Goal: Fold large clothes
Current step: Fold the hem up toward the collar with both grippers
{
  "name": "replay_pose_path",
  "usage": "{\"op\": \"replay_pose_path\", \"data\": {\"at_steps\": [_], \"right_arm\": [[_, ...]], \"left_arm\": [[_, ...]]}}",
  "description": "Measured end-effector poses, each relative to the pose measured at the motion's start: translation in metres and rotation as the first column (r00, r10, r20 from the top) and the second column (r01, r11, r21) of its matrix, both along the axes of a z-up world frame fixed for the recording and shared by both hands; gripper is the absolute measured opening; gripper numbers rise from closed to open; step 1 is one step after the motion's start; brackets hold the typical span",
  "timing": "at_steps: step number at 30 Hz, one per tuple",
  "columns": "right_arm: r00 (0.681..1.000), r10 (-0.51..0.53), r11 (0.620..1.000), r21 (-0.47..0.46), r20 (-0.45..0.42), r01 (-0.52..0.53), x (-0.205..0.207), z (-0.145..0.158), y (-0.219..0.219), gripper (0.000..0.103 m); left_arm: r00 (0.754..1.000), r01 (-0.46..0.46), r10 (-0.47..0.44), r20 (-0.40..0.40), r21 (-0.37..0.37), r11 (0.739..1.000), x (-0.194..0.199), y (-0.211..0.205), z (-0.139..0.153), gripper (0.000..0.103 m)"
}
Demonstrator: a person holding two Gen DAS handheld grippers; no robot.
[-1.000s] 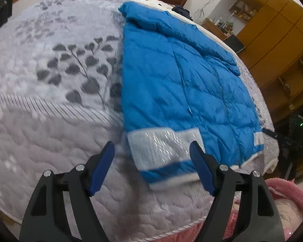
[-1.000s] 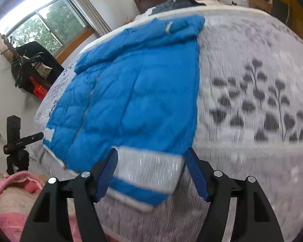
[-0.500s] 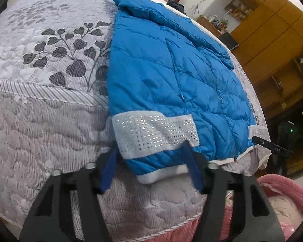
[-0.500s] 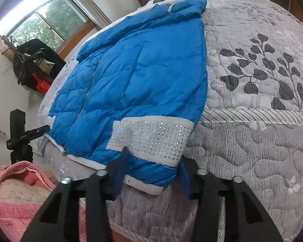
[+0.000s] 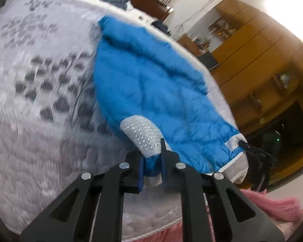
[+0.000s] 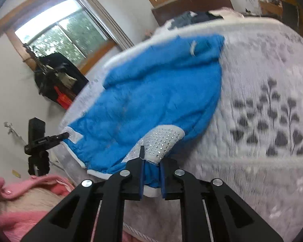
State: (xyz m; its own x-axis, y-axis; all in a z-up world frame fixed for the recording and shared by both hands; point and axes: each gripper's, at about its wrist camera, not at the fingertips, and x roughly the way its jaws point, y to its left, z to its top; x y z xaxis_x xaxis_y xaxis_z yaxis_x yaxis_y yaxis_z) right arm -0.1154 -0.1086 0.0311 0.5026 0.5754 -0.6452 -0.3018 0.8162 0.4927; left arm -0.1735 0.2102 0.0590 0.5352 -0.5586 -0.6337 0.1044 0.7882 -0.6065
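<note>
Each hand-held gripper [image 5: 152,169] [image 6: 151,178] pinches the blue jacket [image 5: 151,84] hem (no readable writing)

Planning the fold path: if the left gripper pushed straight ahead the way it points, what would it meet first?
The left gripper is shut on the blue jacket at its studded grey band, so it would press into that jacket first, probably bunching it over the bed.

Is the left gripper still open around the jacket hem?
No, the left gripper is shut on the blue jacket, pinching its hem.
</note>
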Motion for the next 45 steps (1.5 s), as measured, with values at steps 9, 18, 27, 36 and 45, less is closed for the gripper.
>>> {"op": "replay_pose_path", "data": {"at_steps": [9,18,27,36,45], "right_arm": [[0.999,0.021,0.998,0.065,0.048,-0.024,0.068,0.05,-0.011,0.012],[1.0,0.023,0.995,0.093,-0.016,-0.021,0.163,0.059,-0.015,0.012],[0.986,-0.019,0.994,0.104,-0.167,0.037,0.265,0.021,-0.021,0.012],[0.952,-0.056,0.993,0.084,-0.3,0.085,0.33,-0.03,-0.023,0.012],[0.953,-0.034,0.984,0.159,-0.302,0.085,0.325,-0.026,-0.036,0.027]], "left_arm": [[0.991,0.014,-0.01,0.134,-0.028,1.0,0.057,0.003,0.051,0.011],[0.994,0.001,0.006,0.112,-0.061,0.998,0.163,0.016,0.054,0.011],[1.0,-0.016,0.017,0.023,-0.047,0.999,0.266,0.015,0.026,0.012],[0.992,-0.041,0.032,-0.126,-0.073,0.996,0.336,0.022,-0.031,0.014],[0.991,-0.033,0.013,-0.136,-0.152,0.988,0.331,0.035,-0.028,0.022]]}}
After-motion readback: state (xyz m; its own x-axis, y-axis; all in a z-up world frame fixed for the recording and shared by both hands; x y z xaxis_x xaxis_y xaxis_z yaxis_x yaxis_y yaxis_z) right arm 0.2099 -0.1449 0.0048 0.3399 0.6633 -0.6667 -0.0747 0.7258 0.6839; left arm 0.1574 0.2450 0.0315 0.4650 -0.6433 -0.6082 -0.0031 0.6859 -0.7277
